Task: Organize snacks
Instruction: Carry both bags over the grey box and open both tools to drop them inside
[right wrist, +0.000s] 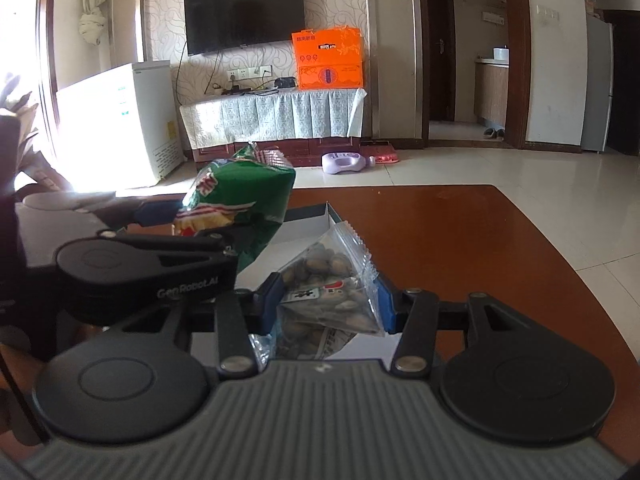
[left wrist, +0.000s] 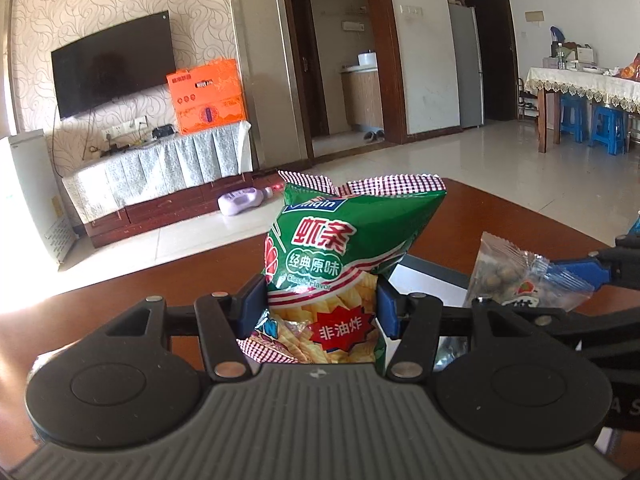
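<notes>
above brown table [right wrist: 500,248], left gripper [left wrist: 322,312] clamps green shrimp-stick bag [left wrist: 340,256] upright; right gripper [right wrist: 326,304] pinches clear nut packet [right wrist: 330,292]. white box [right wrist: 316,216] at 12 o'clock (partly hidden). carrying step; next likely lower both into box, release.

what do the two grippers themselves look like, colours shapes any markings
The left gripper and the right gripper look alike: a grey ribbed body, two round black discs, black link arms with silver pins, and blue finger pads. The left one's black side reads GenRobot.AI in pale letters in the right wrist view. No cables or sleeves show.
</notes>
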`<action>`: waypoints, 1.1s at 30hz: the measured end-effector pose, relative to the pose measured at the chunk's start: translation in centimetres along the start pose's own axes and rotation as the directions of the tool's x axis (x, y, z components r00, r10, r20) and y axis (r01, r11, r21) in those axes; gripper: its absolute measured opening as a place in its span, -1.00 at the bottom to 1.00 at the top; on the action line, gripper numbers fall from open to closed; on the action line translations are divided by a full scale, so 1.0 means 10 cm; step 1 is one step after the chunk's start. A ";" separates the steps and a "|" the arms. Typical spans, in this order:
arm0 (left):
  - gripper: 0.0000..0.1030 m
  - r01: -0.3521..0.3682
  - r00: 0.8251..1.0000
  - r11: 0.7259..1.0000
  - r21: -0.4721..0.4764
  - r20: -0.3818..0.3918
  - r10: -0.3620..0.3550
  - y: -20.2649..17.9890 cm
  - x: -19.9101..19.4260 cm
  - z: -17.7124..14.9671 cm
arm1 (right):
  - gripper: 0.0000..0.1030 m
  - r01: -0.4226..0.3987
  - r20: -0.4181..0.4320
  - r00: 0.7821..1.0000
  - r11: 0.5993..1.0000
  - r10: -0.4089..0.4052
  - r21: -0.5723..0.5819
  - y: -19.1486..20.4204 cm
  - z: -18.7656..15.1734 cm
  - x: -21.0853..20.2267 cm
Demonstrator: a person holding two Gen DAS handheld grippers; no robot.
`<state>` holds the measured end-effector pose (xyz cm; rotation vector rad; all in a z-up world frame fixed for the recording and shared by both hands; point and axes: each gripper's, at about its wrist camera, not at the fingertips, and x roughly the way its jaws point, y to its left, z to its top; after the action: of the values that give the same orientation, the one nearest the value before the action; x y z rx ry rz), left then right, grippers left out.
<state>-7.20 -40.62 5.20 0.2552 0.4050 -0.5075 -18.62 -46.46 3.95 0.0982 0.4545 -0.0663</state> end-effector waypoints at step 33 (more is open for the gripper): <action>0.83 -0.028 1.000 0.999 0.030 -0.008 0.029 0.19 -0.03 -0.32 | 0.48 0.038 -0.040 0.998 0.979 -0.047 -0.200 0.23 -0.13 0.06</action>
<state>-7.50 -37.79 2.73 0.2916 0.4018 -0.4850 -18.45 -44.09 2.68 -0.1071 0.5053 -0.0605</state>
